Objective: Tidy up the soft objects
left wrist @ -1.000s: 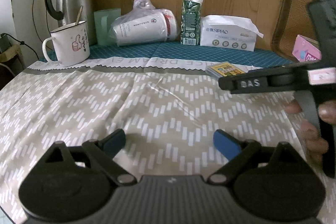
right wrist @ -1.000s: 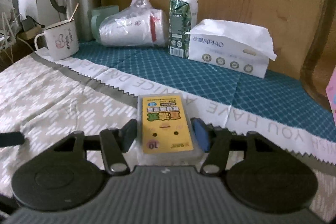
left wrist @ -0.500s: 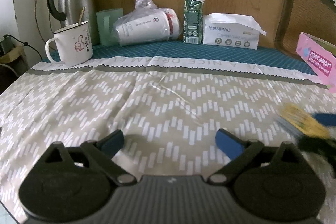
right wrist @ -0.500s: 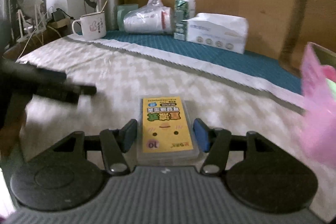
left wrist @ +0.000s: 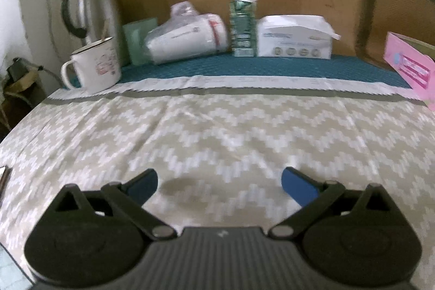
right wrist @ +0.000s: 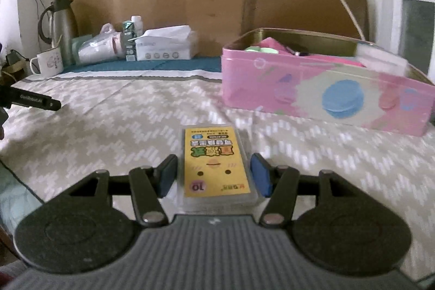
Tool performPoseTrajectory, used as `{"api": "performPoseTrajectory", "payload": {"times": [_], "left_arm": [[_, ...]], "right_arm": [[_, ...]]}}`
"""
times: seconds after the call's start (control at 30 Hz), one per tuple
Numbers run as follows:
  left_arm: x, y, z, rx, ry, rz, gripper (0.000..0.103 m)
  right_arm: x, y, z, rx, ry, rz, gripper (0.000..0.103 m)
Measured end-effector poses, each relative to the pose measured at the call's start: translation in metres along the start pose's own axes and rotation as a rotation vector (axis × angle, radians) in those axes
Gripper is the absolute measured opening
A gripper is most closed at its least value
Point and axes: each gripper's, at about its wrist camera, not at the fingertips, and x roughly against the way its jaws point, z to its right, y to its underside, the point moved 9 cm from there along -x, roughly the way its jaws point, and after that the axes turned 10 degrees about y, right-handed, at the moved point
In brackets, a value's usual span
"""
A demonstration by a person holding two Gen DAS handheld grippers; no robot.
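The open pink tin (right wrist: 326, 97) on the counter (right wrist: 108, 127) holds pink and green items, seen whole only in the right view. There the right tool (right wrist: 212, 175) clamps the yellow packet (right wrist: 216, 162) level above the cloth. The left tool (left wrist: 219, 182) hangs spread apart, empty.

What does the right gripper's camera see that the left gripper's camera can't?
Only the right wrist view shows the yellow-labelled clear plastic packet clamped in the right gripper, and the open inside of the pink tin box. Only the left wrist view shows the left gripper, open with nothing in it. Both show the white enamel mug, steel kettle and white tissue pack.
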Motion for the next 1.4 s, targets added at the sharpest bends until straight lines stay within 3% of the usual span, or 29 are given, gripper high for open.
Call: {"api": "performPoseTrajectory", "payload": {"times": [0.27, 0.6, 1.13, 1.4], "left_arm": [[0.001, 0.000, 0.030, -0.083, 0.007, 0.014, 0.101], [0.002, 0.001, 0.031, -0.063, 0.021, 0.011, 0.101], [0.003, -0.001, 0.033, -0.080, -0.007, 0.011, 0.101], [0.004, 0.002, 0.079, -0.088, 0.168, -0.023, 0.101]], "right_arm": [[0.003, 0.005, 0.000, 0.010, 0.022, 0.044, 0.062], [0.011, 0.011, 0.005, -0.003, 0.055, 0.067, 0.074], [0.022, 0.021, 0.015, -0.010, 0.068, 0.074, 0.080], [0.026, 0.024, 0.019, -0.018, 0.077, 0.085, 0.083]]}}
